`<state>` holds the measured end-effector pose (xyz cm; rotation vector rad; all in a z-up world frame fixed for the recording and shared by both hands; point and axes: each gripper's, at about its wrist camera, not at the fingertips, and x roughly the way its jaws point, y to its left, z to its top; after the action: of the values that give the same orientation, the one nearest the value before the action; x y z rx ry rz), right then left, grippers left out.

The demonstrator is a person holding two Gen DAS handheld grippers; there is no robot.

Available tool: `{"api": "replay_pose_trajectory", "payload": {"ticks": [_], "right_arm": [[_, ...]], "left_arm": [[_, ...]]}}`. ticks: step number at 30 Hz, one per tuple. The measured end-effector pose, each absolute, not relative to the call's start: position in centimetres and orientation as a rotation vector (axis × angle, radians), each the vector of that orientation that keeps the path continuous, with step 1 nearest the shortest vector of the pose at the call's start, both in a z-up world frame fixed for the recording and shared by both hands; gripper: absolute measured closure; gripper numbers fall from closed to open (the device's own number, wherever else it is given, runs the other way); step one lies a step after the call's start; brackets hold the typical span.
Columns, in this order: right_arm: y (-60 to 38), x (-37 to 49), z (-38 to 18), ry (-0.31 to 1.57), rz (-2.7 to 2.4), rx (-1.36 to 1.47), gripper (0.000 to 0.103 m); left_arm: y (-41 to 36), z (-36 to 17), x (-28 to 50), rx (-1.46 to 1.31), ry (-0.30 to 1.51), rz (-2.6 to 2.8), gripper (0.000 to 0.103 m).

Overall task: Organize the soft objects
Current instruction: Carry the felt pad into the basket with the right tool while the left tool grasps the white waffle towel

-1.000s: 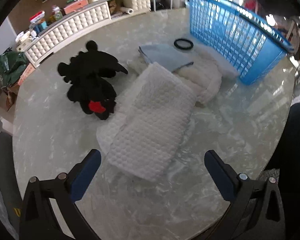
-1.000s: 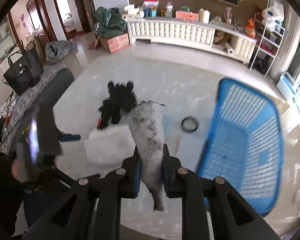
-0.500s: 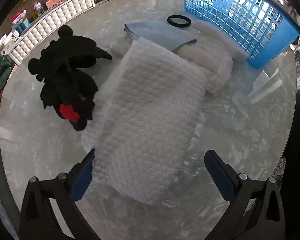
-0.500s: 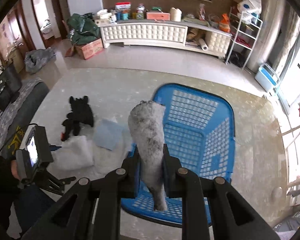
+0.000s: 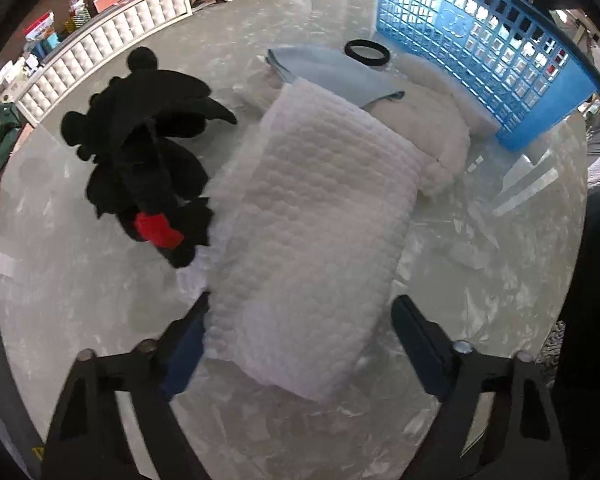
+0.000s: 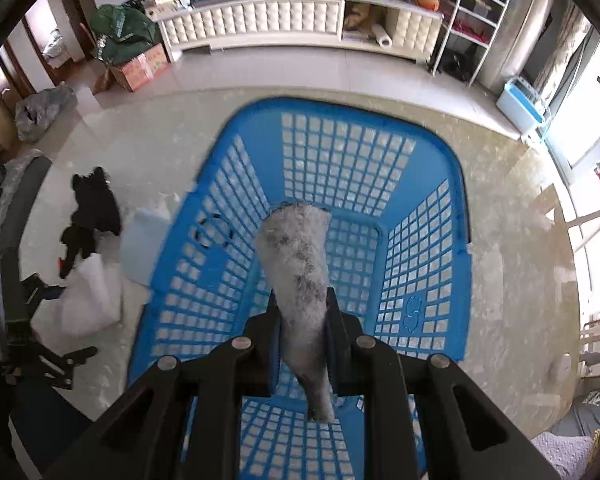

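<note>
A white quilted cloth (image 5: 312, 216) lies folded on the marble table (image 5: 80, 280). My left gripper (image 5: 300, 320) points down over its near end. Its jaws are closing with that end between them; the left finger (image 5: 188, 332) touches the cloth's edge and the right finger (image 5: 416, 332) stands apart from it. My right gripper (image 6: 302, 316) is shut on a grey-white fluffy piece (image 6: 300, 256), which hangs inside the open top of the blue basket (image 6: 340, 152). A black plush toy (image 5: 148, 152) with a red patch lies left of the quilted cloth.
A light blue cloth (image 5: 332, 72), a black ring (image 5: 367, 53) and a fluffy white item (image 5: 432, 136) lie between the quilted cloth and the blue basket (image 5: 480, 52). A white cabinet (image 6: 300, 20) and a wire rack (image 6: 472, 12) stand beyond the table.
My left gripper came down closer to the quilted cloth and its jaws narrowed around the near end. My right gripper carried the fluffy piece across to the basket and sank into its opening.
</note>
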<state>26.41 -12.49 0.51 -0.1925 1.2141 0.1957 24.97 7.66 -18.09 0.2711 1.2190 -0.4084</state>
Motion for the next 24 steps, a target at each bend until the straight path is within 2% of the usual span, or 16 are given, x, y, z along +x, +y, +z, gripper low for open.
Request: {"api": "replay_pose_trajectory", "payload": {"ticks": [4,11,13,16,21,23,24], "right_arm": [[-12.8,27.8,-1.4,1.283,0.174,-0.182,0.086],[-12.7,29.4,-3.9,1.379,0.142,-0.173,0.086],[-12.4,29.7,-4.6,1.408,0.133,-0.185,0.086],[-12.0,29.9,-4.8,1.424,0.113,-0.208,0.085],[-10.7,30.1,-5.0,1.451,0.124,-0.236,0.072],[-10.3,29.9,-5.9,1.462,0.113,-0.268,0.051],[-9.9,29.8,-6.0,1.469,0.110,-0.285,0.046]], "left_arm": [[8.1,-17.7,25.0,0.274,1.210,-0.373,0.037],[9.5,-16.9,24.8,0.252,1.196,-0.357,0.051],[9.9,-16.7,24.9,0.235,1.195,-0.359,0.060],[9.9,-16.7,25.0,0.218,1.197,-0.368,0.066],[10.2,-16.4,25.2,0.202,1.211,-0.387,0.070],[10.4,-16.0,24.8,0.195,1.220,-0.389,0.072],[10.4,-15.9,24.7,0.195,1.223,-0.387,0.072]]}}
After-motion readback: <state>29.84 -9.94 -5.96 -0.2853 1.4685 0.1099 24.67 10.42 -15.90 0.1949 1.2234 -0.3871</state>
